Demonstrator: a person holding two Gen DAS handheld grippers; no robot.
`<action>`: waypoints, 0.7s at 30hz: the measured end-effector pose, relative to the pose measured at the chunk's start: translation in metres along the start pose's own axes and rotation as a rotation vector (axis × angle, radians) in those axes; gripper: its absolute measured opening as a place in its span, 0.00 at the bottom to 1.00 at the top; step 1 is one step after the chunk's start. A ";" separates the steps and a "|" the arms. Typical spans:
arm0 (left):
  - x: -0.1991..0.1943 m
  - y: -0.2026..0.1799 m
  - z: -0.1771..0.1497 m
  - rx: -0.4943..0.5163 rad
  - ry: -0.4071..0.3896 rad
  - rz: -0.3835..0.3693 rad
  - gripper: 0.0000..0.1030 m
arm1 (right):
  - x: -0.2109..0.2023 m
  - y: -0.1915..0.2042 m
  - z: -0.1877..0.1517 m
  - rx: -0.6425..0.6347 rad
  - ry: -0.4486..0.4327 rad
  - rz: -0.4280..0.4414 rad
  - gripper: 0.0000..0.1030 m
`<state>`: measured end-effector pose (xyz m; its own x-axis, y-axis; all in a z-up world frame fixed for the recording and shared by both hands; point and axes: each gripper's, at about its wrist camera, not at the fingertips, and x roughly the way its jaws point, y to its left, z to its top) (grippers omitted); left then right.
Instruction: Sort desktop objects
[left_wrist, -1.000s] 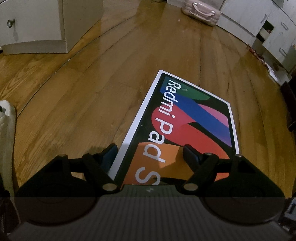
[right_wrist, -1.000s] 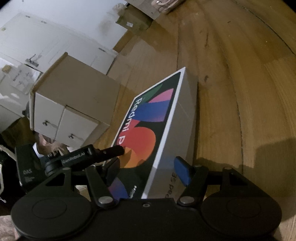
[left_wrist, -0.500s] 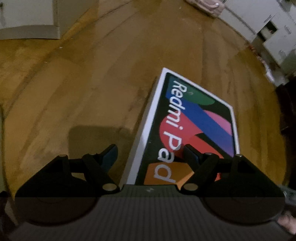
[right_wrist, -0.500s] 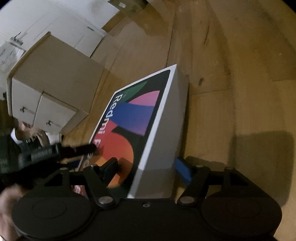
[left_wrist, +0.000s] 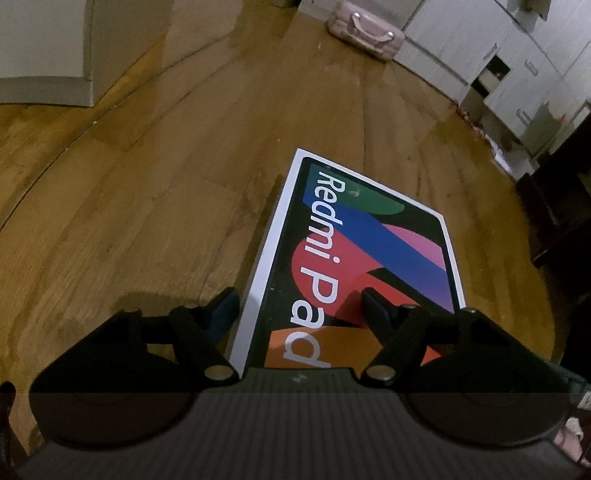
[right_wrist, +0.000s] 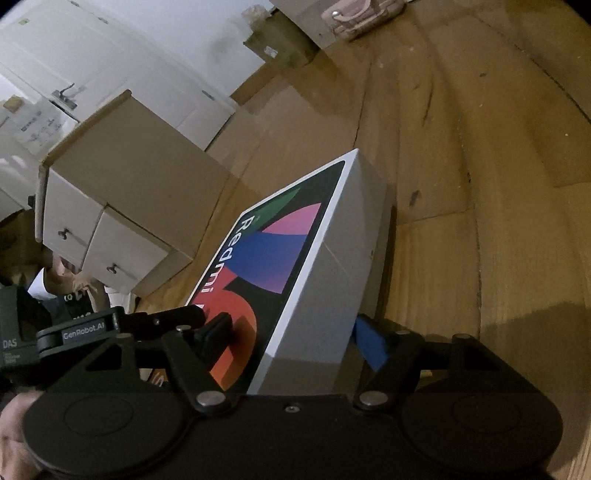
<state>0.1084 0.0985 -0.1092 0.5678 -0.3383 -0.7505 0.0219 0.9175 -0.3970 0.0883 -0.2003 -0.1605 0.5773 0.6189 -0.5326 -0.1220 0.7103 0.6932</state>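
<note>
A Redmi Pad box, with a white rim and a colourful face, hangs tilted just above the wooden floor. My left gripper straddles its near left corner. One finger sits at the white left edge and the other lies on the printed face, and the jaws are closing on the box. In the right wrist view the box shows its grey side. My right gripper is shut on its near end, with the black finger on the face and the blue pad against the grey side. The left gripper's finger reaches over the face from the left.
A low white drawer unit stands to the left of the box, also seen as the drawer unit. A pink bag lies far back by white cabinets. Dark furniture stands to the right. A hand shows at the lower left.
The box has rolled in the right gripper and shows more of its grey side. The left view dipped toward the floor, then rose again. The left fingers have drawn slightly closer together.
</note>
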 end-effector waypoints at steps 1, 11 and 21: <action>-0.002 0.000 -0.001 -0.008 -0.005 -0.005 0.69 | -0.002 0.001 -0.001 -0.001 -0.001 -0.003 0.75; -0.009 0.001 -0.004 -0.065 -0.022 -0.035 0.69 | -0.015 0.006 -0.008 0.008 -0.009 -0.039 0.75; -0.004 -0.002 -0.006 -0.110 0.054 -0.065 0.69 | -0.007 0.008 0.025 -0.071 0.124 -0.129 0.75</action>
<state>0.1014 0.0966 -0.1082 0.5228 -0.4095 -0.7477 -0.0355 0.8659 -0.4990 0.1036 -0.2073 -0.1387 0.4881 0.5549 -0.6737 -0.1125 0.8054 0.5819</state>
